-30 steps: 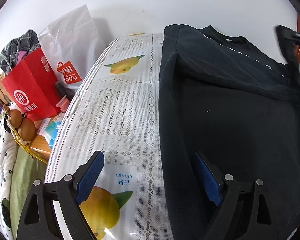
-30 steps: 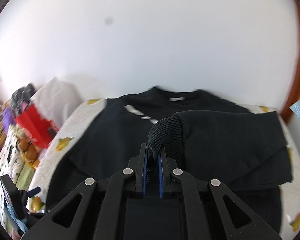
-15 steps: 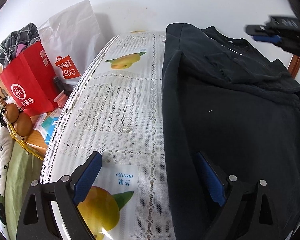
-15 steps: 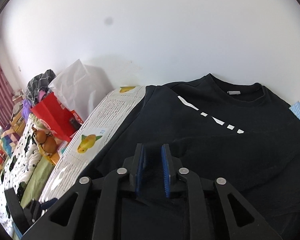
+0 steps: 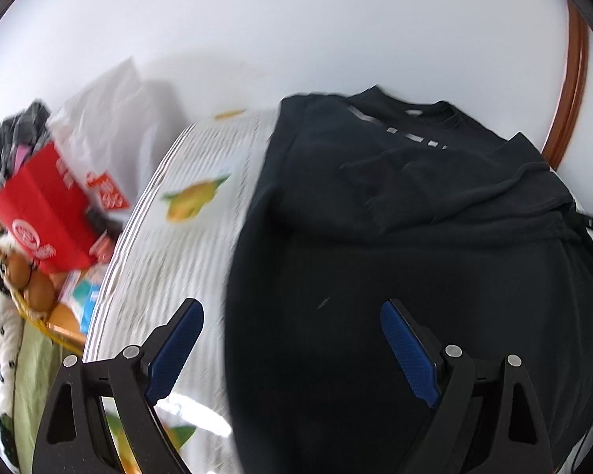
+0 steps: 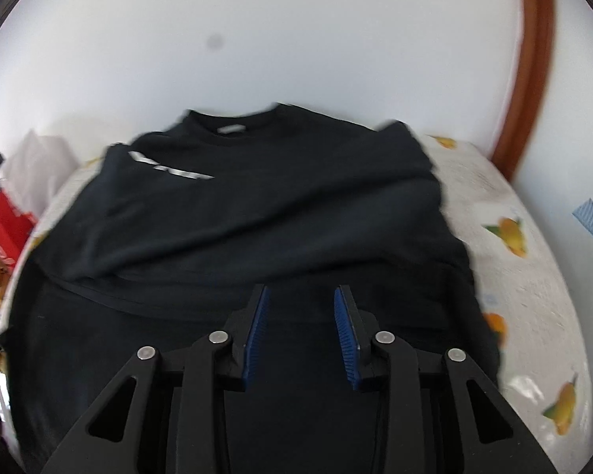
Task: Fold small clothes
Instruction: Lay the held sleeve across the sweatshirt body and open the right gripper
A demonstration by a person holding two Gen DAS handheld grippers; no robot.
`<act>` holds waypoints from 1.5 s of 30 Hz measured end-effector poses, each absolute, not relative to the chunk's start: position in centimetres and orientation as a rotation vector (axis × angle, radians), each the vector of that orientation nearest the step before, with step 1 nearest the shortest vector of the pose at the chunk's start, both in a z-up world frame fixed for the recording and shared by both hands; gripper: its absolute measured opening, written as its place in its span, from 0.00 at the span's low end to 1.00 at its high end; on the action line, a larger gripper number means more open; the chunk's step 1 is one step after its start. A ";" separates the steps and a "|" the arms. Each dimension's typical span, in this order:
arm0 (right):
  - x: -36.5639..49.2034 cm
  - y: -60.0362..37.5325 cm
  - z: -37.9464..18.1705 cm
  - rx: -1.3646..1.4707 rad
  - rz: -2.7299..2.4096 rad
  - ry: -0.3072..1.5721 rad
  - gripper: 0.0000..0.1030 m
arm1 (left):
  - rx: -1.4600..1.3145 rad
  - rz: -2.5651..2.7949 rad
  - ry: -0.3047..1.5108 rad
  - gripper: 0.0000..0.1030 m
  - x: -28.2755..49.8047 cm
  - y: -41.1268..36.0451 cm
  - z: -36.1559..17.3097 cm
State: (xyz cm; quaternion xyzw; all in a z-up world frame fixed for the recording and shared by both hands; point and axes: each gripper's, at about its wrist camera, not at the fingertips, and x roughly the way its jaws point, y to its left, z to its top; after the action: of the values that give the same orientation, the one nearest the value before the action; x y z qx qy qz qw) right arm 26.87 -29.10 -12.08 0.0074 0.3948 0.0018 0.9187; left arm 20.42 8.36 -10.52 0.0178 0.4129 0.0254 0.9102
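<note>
The left gripper (image 5: 292,339) tilts steeply down over the near left edge of the black sweatshirt (image 5: 395,260), its jaws wide apart but closing, with nothing pinched between the blue pads (image 5: 174,349). The right gripper (image 6: 300,328) tilts down likewise above the garment's lower body, jaws opening and empty. Beyond them, the sweatshirt lies on the mango-print tablecloth (image 6: 533,284), sleeves folded across its chest, collar toward the white wall (image 5: 296,19).
</note>
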 end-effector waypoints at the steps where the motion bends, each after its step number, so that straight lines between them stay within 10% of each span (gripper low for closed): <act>1: 26.9 -30.2 -12.5 0.023 -0.015 0.821 0.22 | 0.049 0.052 0.843 0.88 20.8 7.8 -10.3; 25: 30.7 -34.9 -17.5 0.146 -0.021 0.818 0.16 | 0.034 0.037 0.913 0.62 33.5 3.2 -14.1; 34: 30.7 -34.7 -17.6 0.132 -0.030 0.811 0.16 | 0.176 0.035 0.875 0.11 33.3 0.2 -14.2; 45: 30.3 -34.7 -17.6 0.128 -0.032 0.796 0.16 | 0.061 0.019 0.850 0.08 33.0 2.0 -12.4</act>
State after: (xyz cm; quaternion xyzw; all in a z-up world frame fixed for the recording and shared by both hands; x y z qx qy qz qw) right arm 30.32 -34.75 -17.63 0.0623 0.3873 -0.0157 0.9197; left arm 32.99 2.05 -12.40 0.0298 0.4124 0.0094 0.9105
